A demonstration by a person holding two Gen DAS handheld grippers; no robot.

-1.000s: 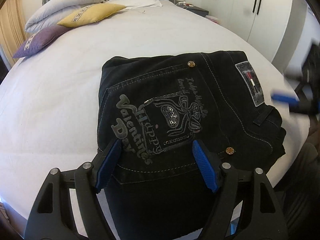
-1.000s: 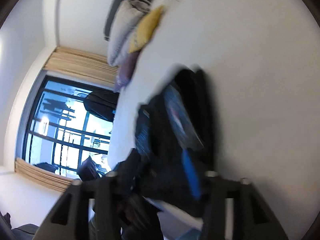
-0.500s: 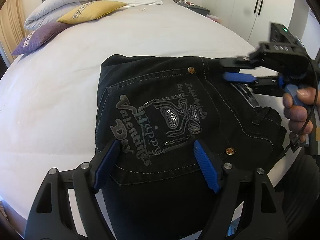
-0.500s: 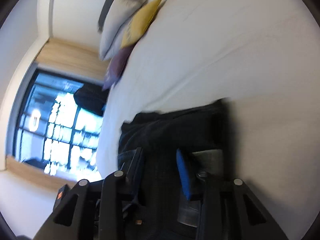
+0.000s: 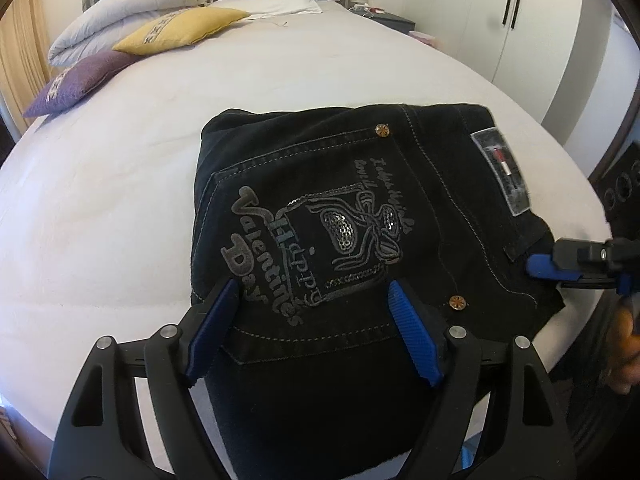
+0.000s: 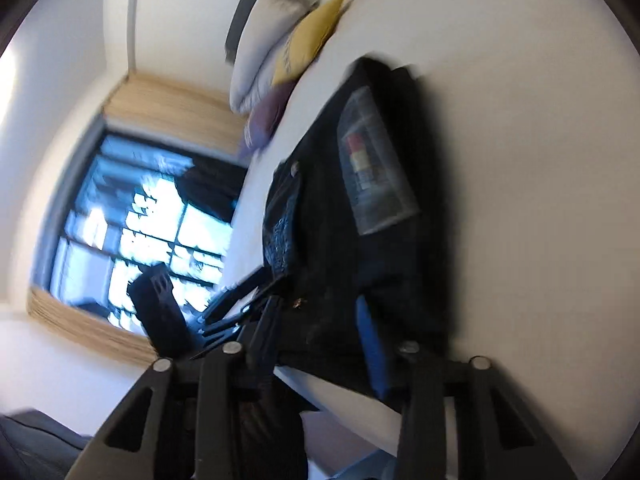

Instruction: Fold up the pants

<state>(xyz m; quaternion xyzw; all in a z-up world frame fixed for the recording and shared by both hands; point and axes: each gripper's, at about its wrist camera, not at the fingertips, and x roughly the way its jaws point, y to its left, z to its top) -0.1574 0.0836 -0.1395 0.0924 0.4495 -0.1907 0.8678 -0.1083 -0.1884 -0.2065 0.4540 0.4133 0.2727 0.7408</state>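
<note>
The black pants [image 5: 328,216] lie folded into a compact stack on the white bed [image 5: 100,208], at its near edge, back pocket with the silver lettering facing up and the grey label [image 5: 502,172] toward the bed's right edge. The left gripper [image 5: 312,320] hovers over the near part of the stack with its blue pads spread wide, pressing on nothing. The right gripper [image 6: 320,332] comes in from the right edge at the waistband corner; its jaws stand partly closed with the thick edge of the stack between them, but the blurred view does not settle whether the pads clamp the cloth. A yellow cushion [image 5: 180,30], a purple cushion [image 5: 80,76] and white pillows [image 5: 132,0] lie at the far left corner.
</note>
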